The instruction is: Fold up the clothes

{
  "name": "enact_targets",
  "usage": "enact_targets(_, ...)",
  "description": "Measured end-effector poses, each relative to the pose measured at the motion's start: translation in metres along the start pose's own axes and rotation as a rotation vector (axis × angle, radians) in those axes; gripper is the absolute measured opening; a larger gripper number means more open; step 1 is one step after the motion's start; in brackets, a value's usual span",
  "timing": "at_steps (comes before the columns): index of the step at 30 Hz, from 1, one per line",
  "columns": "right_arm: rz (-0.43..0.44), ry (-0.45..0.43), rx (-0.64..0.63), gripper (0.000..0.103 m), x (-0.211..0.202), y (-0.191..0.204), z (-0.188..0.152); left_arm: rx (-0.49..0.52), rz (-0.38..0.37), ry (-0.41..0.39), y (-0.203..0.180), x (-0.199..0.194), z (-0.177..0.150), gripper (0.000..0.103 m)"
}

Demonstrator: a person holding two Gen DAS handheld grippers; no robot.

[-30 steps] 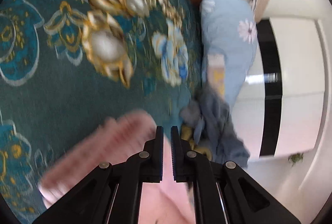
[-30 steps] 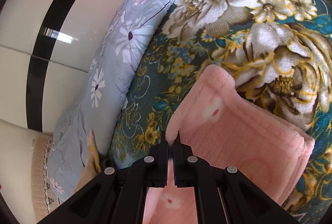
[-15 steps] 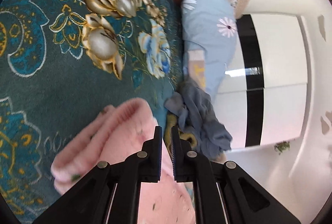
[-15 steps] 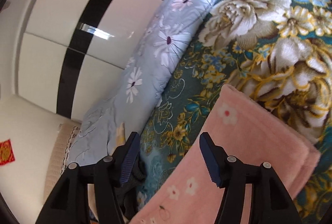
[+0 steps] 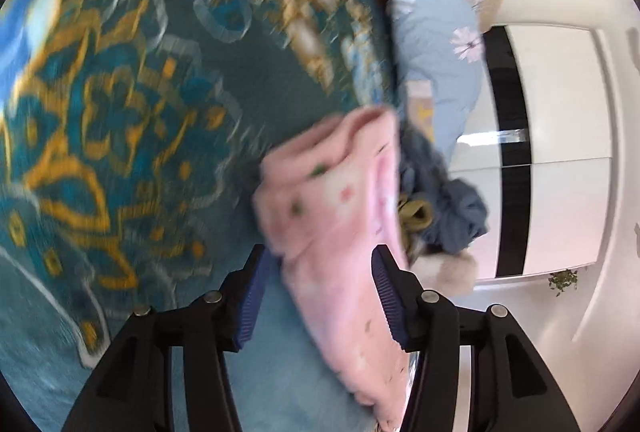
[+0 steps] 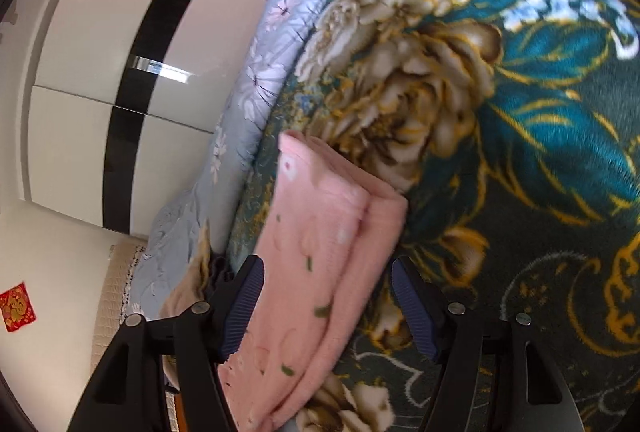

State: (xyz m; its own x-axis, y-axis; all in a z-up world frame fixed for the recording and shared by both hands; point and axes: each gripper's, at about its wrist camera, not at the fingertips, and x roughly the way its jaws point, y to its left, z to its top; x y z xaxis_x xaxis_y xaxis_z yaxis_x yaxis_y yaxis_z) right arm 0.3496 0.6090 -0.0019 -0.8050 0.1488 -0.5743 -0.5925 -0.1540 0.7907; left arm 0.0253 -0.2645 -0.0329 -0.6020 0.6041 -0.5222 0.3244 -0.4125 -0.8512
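Both claws stood spread over the folded pink fleece garment with small flowers (image 6: 320, 256), holding nothing.

Left gripper (image 5: 316, 296) and right gripper (image 6: 328, 306) were each open around it, as it lay on the dark teal floral blanket (image 6: 540, 152) near the light blue flowered quilt (image 6: 256, 80). It looked soft, light and thick; I would take it at the layered edge.

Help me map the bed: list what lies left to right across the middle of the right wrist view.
White wardrobe → light blue floral quilt → folded pink garment → teal floral blanket.
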Motion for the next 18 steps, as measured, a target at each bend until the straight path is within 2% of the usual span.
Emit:
enact_targets(3,0.021,0.036,0.022,0.070,0.021,-0.001,-0.003,-0.009,0.017,0.034,0.000,0.015,-0.006,0.055)
enact_targets(8,-0.014,0.008,0.019,0.070,0.045,0.006,0.000,-0.010,0.033,0.050,-0.008,0.042,-0.007,0.059)
enact_targets(14,-0.068,-0.044,-0.008,0.070,0.055,0.020,0.000,-0.063,0.022,0.001,-0.015,0.057,-0.004,0.061)
enact_targets(17,-0.084,-0.056,-0.008,0.067,0.061,0.026,-0.002,-0.095,0.017,-0.018,-0.015,0.062,0.000,0.061)
enact_targets(18,-0.100,-0.063,-0.004,0.062,0.063,0.027,-0.003,-0.111,0.016,-0.025,-0.015,0.063,0.001,0.061)
